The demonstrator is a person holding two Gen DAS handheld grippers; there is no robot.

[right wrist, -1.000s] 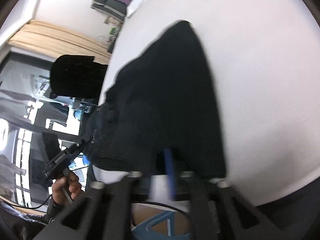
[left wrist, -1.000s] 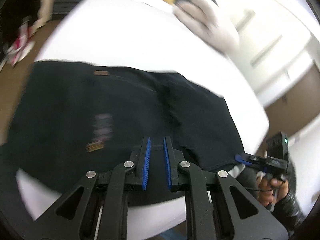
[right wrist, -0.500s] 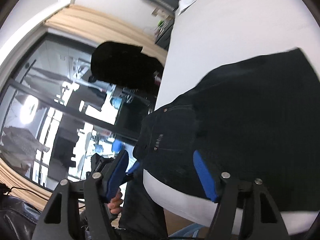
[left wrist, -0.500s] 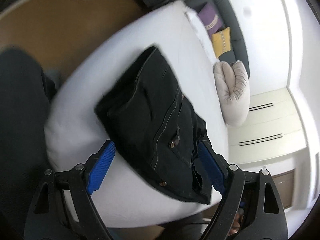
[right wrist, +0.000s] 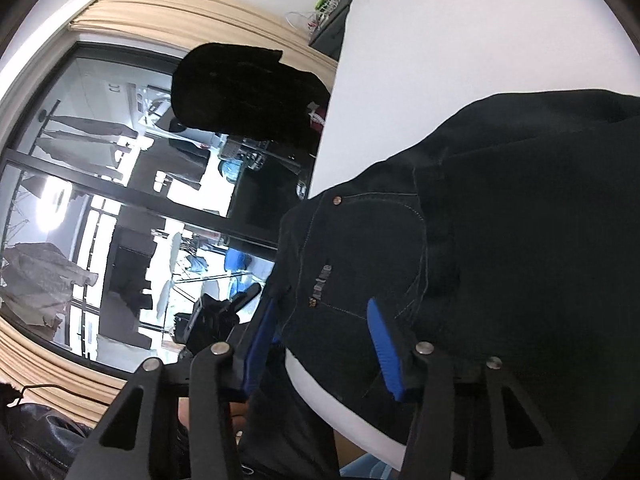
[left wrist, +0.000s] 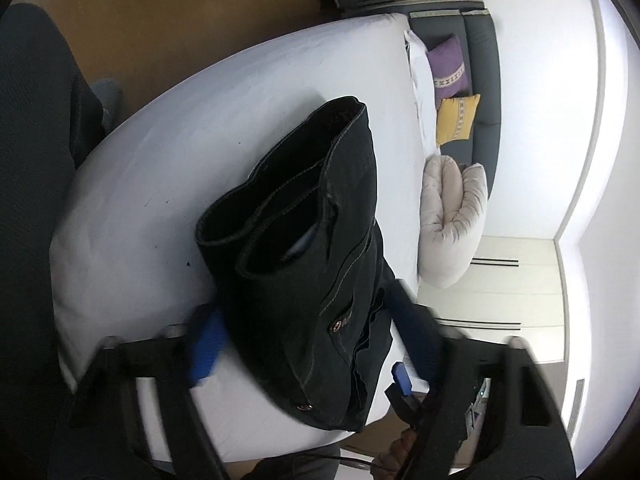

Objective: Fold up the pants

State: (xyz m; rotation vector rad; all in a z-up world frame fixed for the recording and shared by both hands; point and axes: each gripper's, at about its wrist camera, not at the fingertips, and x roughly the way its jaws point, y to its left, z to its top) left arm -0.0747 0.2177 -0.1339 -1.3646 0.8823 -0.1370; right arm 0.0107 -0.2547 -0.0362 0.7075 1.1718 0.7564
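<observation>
One pair of black pants [left wrist: 316, 264] lies folded into a thick bundle on the white bed [left wrist: 168, 184], close to the bed's near edge. Two leg openings [left wrist: 256, 240] face up and left in the left wrist view, stacked side by side, and three metal rivets show on the denim nearer the camera. In the right wrist view the same pants [right wrist: 480, 248] fill the right half of the picture, with one rivet, a curved pocket seam and a small label [right wrist: 320, 284] visible.

Two claws are in play. The left claw [left wrist: 308, 336] is spread wide, its two blue-padded fingers standing one on each side of the bundle's near end, gripping nothing; its fingers are blurred. The right claw [right wrist: 320, 344] is also released, its jaws apart: the left finger sits just off the pants' edge over the bed's side, the right finger lies over the dark cloth near the label. Whether either pad touches the fabric cannot be told. The right claw also appears low in the left wrist view [left wrist: 402, 380], just beyond the bed's corner.

At the bed's far end lie two cushions, one purple [left wrist: 448, 64] and one yellow [left wrist: 458, 118], against a dark grey headboard [left wrist: 480, 48], with one rolled beige blanket [left wrist: 452, 216] beside the bed.
</observation>
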